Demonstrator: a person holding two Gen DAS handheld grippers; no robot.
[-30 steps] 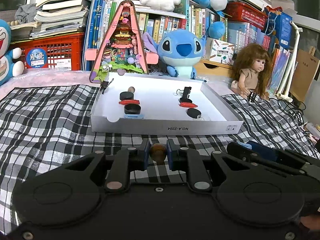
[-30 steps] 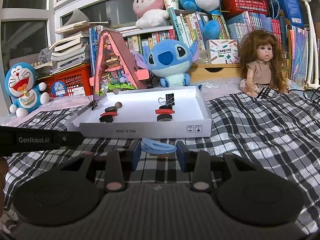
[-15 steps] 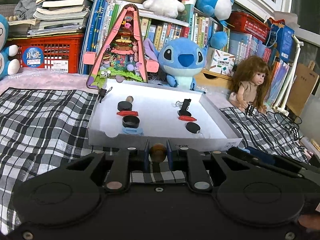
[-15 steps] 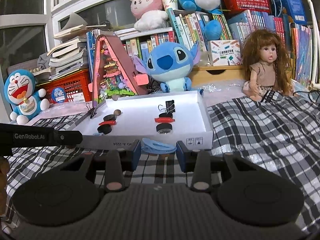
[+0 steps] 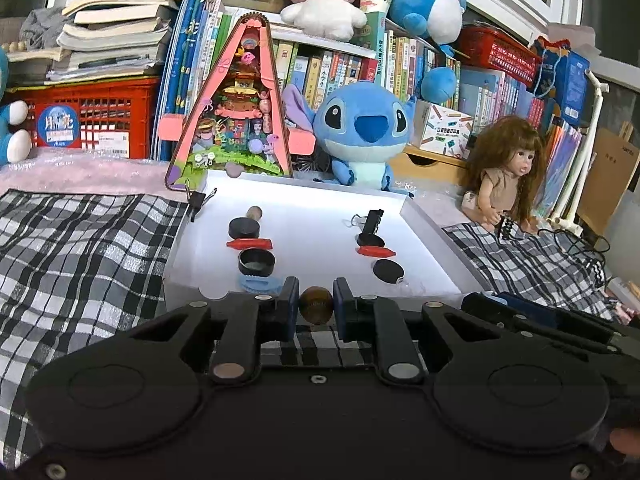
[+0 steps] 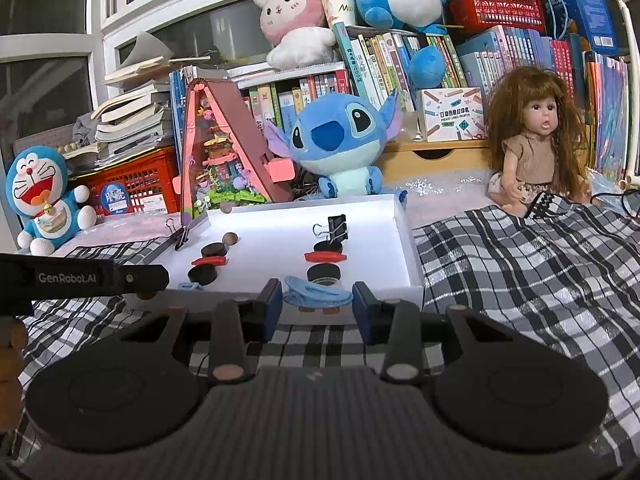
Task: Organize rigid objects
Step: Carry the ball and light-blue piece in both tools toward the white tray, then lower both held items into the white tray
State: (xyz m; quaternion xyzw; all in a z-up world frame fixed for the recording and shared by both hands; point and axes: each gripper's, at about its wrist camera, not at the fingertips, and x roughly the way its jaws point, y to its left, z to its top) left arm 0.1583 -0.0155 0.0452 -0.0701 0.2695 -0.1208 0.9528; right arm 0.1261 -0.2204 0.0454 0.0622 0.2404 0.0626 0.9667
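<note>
Both grippers are loaded at this moment. At the lower centre of the left wrist view, the left gripper (image 5: 316, 305) is pinched tight on a small brown nut-like ball (image 5: 315, 304), which is held just in front of the near wall of the white tray (image 5: 430, 236). At the lower centre of the right wrist view, the right gripper (image 6: 317, 305) is clamped on a blue plastic clip (image 6: 318, 295), the pads pressing on its two ends, and it too is held at the tray's near edge.

Inside the tray, two columns of sorted pieces are seen. In the left column of the left wrist view, a brown ball (image 5: 254, 213), a black disc (image 5: 243, 228), a red piece (image 5: 249, 244), a black cap (image 5: 256, 261) and a blue clip (image 5: 259, 282) are laid out from back to front. In the right column, a black binder clip (image 5: 372, 220), a second black disc partly hidden behind a second red piece (image 5: 376, 251), and another black cap (image 5: 388, 270) are lined up. Another binder clip (image 5: 197, 200) is fastened to the tray's far left corner.

The task is judged to be well advanced: the left column looks complete, while the right column appears to lack a blue clip and a brown ball, exactly the two things now carried. What is left, it is judged, is for these two to be set down in the tray and released. No further loose pieces are seen on the checked cloth (image 5: 80, 248).
</note>
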